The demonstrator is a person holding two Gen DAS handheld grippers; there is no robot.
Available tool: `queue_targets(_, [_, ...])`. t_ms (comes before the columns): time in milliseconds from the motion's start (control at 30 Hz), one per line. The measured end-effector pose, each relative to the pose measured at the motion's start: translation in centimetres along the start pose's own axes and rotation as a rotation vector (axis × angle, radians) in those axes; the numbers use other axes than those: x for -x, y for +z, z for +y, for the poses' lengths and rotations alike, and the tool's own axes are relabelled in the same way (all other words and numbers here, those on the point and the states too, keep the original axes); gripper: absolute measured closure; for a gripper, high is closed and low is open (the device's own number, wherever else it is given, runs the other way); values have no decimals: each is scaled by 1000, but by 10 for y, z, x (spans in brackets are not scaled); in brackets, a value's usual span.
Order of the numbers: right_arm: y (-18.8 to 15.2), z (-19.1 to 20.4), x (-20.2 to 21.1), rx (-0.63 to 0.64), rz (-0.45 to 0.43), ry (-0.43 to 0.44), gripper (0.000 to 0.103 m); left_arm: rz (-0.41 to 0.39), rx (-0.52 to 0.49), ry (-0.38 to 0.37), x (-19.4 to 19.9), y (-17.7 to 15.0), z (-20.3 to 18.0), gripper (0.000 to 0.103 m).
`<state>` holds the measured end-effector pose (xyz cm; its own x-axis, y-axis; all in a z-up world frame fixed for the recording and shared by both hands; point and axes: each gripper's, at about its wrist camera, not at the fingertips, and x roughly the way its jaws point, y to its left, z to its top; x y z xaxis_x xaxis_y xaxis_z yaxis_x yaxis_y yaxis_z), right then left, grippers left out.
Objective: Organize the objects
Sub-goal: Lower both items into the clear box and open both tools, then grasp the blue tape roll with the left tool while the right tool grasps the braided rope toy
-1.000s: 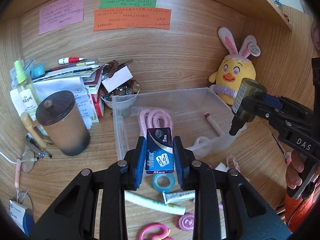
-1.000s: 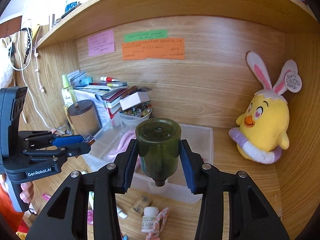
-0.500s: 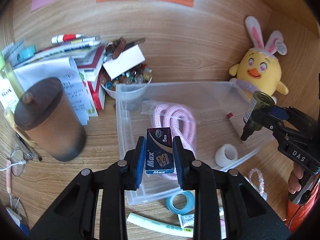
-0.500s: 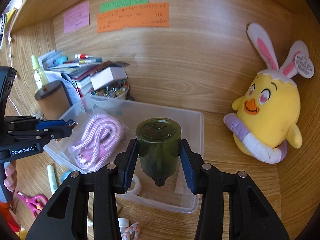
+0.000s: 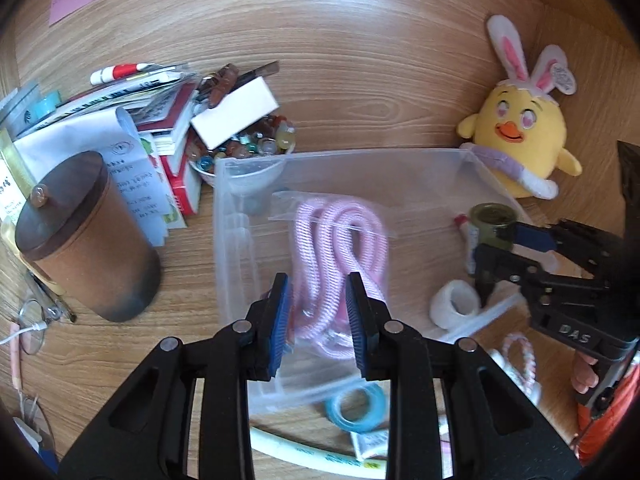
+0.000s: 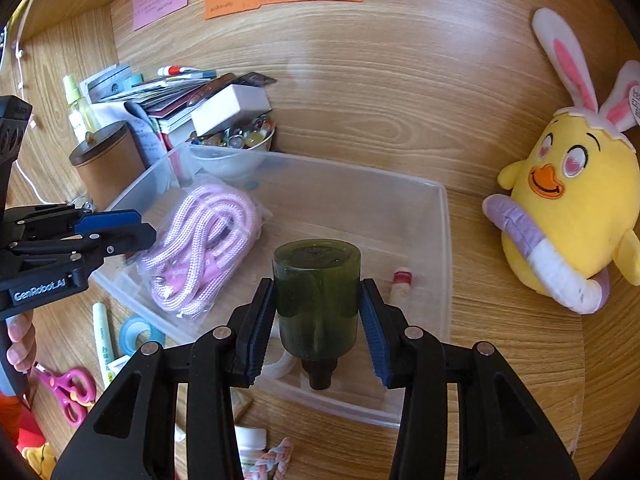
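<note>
A clear plastic bin [image 5: 240, 208] [image 6: 440, 240] lies on the wooden desk. It holds a bagged pink rope [image 5: 336, 248] [image 6: 200, 248], a white tape roll [image 5: 454, 304] and a small red-capped tube [image 6: 402, 284]. My left gripper [image 5: 318, 316] is open and empty over the rope; the blue box it held is out of sight. My right gripper [image 6: 318, 320] has its pads slightly apart around a dark green bottle [image 6: 318, 300] [image 5: 490, 224], cap down, over the bin's right half.
A brown lidded canister [image 5: 80, 236], a stack of books and papers [image 5: 132, 120] and a bowl of beads [image 5: 248, 144] stand left of the bin. A yellow plush chick [image 6: 572, 216] sits right. Blue tape [image 5: 356, 404], a white tube [image 5: 320, 456] and pink scissors [image 6: 66, 392] lie in front.
My left gripper moved over the bin, opened, and the blue Max box has left it. My right gripper lowered the green bottle into the bin and its pads have parted slightly.
</note>
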<state>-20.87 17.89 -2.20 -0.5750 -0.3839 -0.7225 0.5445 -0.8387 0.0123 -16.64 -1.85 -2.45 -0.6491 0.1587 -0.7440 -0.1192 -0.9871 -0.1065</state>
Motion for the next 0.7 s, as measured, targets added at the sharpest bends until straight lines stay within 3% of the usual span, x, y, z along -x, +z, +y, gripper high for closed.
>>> queue_targets(133, [2, 5, 9, 16, -11, 8, 63, -38, -30, 9, 14, -4, -11, 54])
queue_targets(367, [1, 11, 43, 31, -81, 3, 47, -127, -62, 36, 48, -8, -25, 26])
queue_targets(433, [0, 13, 52, 31, -99, 1, 42, -150, -65, 57, 56, -10, -28, 12])
queue_targets(500, [-4, 14, 62, 32, -116, -5, 37, -165, -63, 71, 61, -13, -29, 7])
queue_targets(700, [-22, 18, 81, 28, -135, 1, 35, -134, -60, 63, 66, -26, -28, 6])
